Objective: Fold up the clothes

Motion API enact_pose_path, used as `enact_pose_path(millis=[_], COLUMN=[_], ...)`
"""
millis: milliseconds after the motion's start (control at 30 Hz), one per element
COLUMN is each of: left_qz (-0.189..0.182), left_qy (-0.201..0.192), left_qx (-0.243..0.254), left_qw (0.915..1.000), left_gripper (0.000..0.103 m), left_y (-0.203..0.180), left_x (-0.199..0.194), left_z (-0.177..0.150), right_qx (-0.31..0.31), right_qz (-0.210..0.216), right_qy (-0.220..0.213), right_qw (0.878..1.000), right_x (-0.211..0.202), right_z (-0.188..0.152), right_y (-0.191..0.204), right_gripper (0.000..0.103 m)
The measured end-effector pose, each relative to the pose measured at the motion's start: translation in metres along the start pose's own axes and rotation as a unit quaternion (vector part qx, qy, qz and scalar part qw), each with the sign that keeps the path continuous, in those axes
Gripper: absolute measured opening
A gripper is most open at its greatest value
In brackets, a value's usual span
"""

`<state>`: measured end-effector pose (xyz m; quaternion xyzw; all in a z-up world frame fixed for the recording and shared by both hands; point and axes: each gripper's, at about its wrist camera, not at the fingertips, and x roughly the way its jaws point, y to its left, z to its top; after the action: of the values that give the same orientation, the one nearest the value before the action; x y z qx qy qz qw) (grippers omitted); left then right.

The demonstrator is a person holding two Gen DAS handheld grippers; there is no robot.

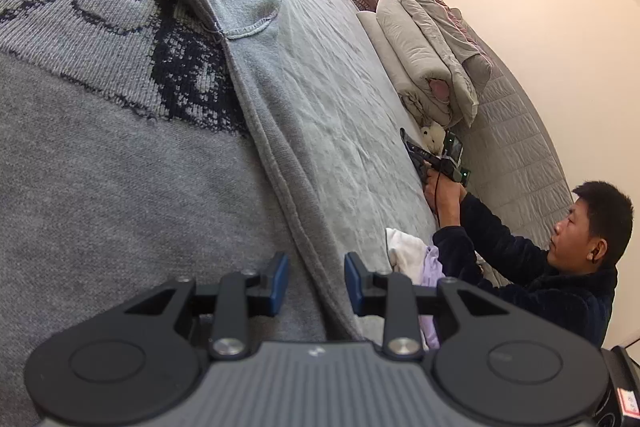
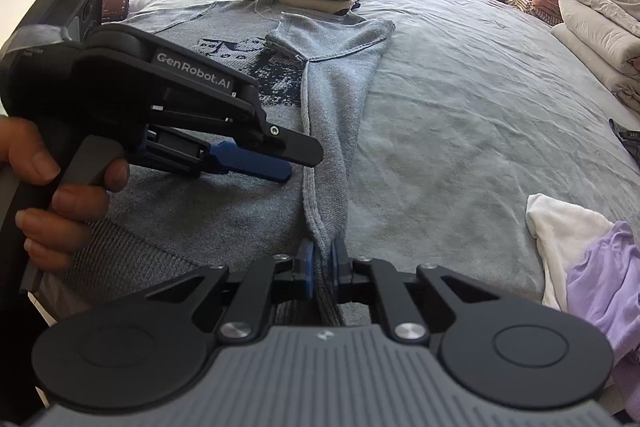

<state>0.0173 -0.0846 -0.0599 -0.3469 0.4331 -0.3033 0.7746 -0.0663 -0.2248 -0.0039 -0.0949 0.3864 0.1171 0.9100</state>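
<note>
While right claw (image 2: 321, 267) pinches sweater (image 2: 224, 187) edge, bare bedsheet (image 2: 460, 115) alongside

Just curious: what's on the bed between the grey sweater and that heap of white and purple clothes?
Nothing: the right wrist view shows only wrinkled grey bedsheet between the grey sweater and the white and purple clothes.

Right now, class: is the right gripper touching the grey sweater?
Touching. In the right wrist view the right gripper has both blue pads pressed against the folded edge of the grey sweater, which runs up from between them.
</note>
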Motion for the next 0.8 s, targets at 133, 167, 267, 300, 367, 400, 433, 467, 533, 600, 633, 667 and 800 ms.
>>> enact_pose_path(millis=[133,167,267,300,367,400,433,467,533,600,633,667,800], left_qz=[0.001,0.001,-0.001,-0.003,-0.001,0.001,0.007,0.015,0.033,0.04,0.043,0.046,0.045], left_qy=[-0.023,-0.03,-0.05,-0.053,-0.064,-0.07,-0.081,-0.092,-0.115,-0.109,-0.105,-0.101,-0.07], left_qx=[-0.005,-0.007,-0.019,-0.022,-0.016,-0.012,-0.001,0.012,0.032,0.027,0.024,0.02,0.018], left_qw=[0.9997,0.9995,0.9986,0.9983,0.9978,0.9975,0.9967,0.9956,0.9923,0.9929,0.9933,0.9937,0.9964], left_gripper=[0.03,0.03,0.03,0.024,0.004,0.004,0.004,0.004,0.004,0.005,0.006,0.006,0.02], left_y=[0.006,0.007,0.014,0.016,0.014,0.013,0.01,0.007,0.003,0.009,0.013,0.017,0.024], left_x=[-0.002,-0.002,0.0,0.001,-0.001,-0.002,-0.007,-0.012,-0.024,-0.029,-0.031,-0.034,-0.039], left_z=[0.009,0.011,0.018,0.02,0.02,0.019,0.019,0.019,0.022,0.025,0.027,0.029,0.025], right_qx=[-0.008,-0.01,-0.007,-0.008,-0.011,-0.013,-0.01,-0.007,-0.002,0.002,0.001,0.001,0.011], right_qz=[0.009,0.012,0.029,0.032,0.036,0.039,0.048,0.057,0.075,0.086,0.083,0.08,0.068], right_qy=[-0.016,-0.02,-0.024,-0.024,-0.023,-0.023,-0.025,-0.027,-0.031,-0.036,-0.038,-0.038,-0.032], right_qw=[1.0,1.0,0.999,0.999,0.999,0.999,0.998,0.998,0.997,0.996,0.996,0.996,0.997], right_x=[-0.014,-0.017,-0.019,-0.018,-0.018,-0.018,-0.02,-0.022,-0.026,-0.031,-0.033,-0.035,-0.037], right_z=[0.004,0.006,0.01,0.012,0.014,0.015,0.015,0.016,0.017,0.016,0.016,0.015,0.009], right_y=[0.004,0.005,0.008,0.01,0.014,0.016,0.016,0.016,0.015,0.013,0.011,0.01,0.001], right_gripper=[0.009,0.009,0.008,0.009,0.009,0.009,0.009,0.01,0.013,0.019,0.019,0.02,0.029])
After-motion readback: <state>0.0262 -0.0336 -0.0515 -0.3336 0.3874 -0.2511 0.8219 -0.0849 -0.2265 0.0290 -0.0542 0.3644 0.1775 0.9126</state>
